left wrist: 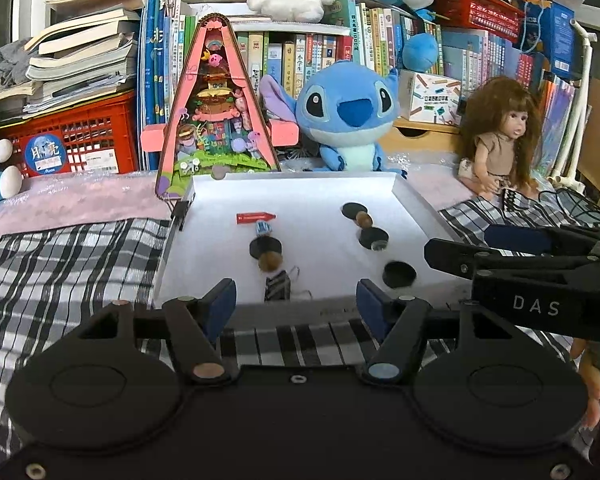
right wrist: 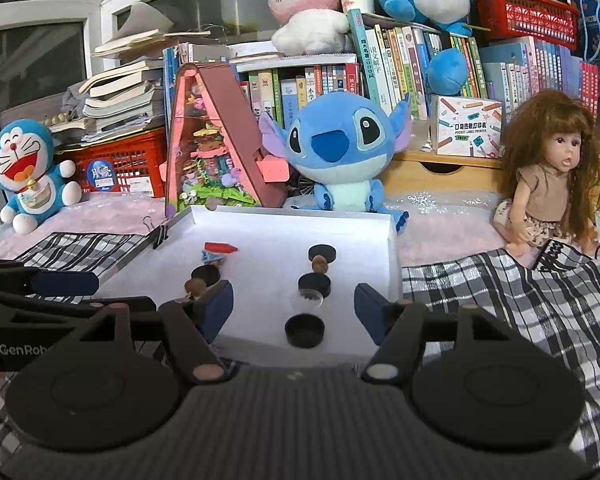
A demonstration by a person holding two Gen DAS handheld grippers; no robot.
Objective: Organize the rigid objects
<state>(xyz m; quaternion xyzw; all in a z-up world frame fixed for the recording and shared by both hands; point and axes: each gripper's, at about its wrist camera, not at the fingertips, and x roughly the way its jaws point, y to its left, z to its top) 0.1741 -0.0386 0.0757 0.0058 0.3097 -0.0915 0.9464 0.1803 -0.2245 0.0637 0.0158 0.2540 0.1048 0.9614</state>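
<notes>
Both your left gripper (left wrist: 296,300) and right gripper (right wrist: 294,306) have jaws apart, nothing between them, at the near edge of the white tray (left wrist: 416,208) holding black discs (right wrist: 304,331).

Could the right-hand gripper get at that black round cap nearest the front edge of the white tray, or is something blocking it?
Probably yes. The right gripper is open and empty, and the black cap lies just ahead, in line with the gap between its fingers, on the white tray. Nothing lies between them; only the tray's low front rim must be cleared.
</notes>
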